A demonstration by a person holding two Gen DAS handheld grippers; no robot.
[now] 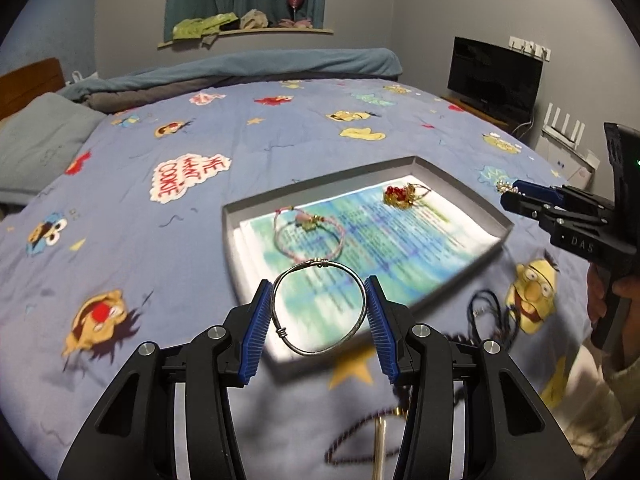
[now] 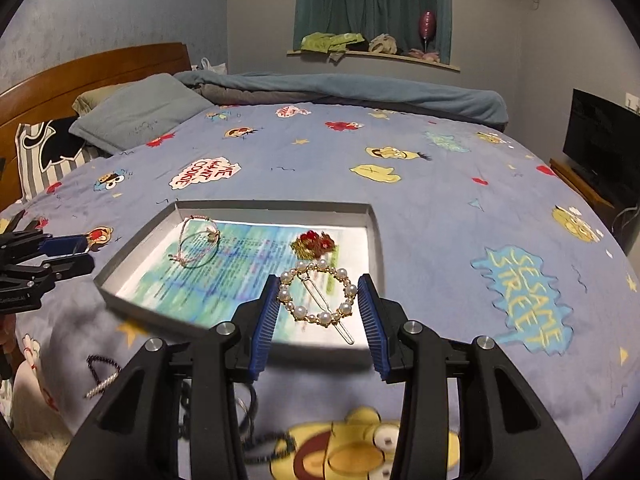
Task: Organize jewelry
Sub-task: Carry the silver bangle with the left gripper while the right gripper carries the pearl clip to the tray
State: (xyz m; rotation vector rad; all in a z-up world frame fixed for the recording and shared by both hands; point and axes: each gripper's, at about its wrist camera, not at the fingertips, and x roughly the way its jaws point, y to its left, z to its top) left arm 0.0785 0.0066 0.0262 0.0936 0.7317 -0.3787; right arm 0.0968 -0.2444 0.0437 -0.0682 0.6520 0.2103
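My left tool point(image 1: 319, 309) grips a silver wire bangle point(image 1: 319, 307), its blue pads pressed on either side of the ring, which I hold in the air above the near edge of the grey tray point(image 1: 472, 190). My right tool point(image 2: 319, 307) grips a round pearl hair clip point(image 2: 318, 296) the same way, with the gold clip bar slanting down through the ring of pearls, also held up over the near part of the tray. The tray lies on the bed's blue cartoon bedspread point(image 2: 440, 184) and is lined with a printed sheet. In it rest a pink cord bracelet point(image 1: 308, 234) towards its left side and a red and gold ornament point(image 1: 404, 194) towards the far right. On the bedspread near me, outside the tray, lie a dark cord necklace point(image 1: 486, 312) and a dark beaded strand point(image 2: 102, 368).
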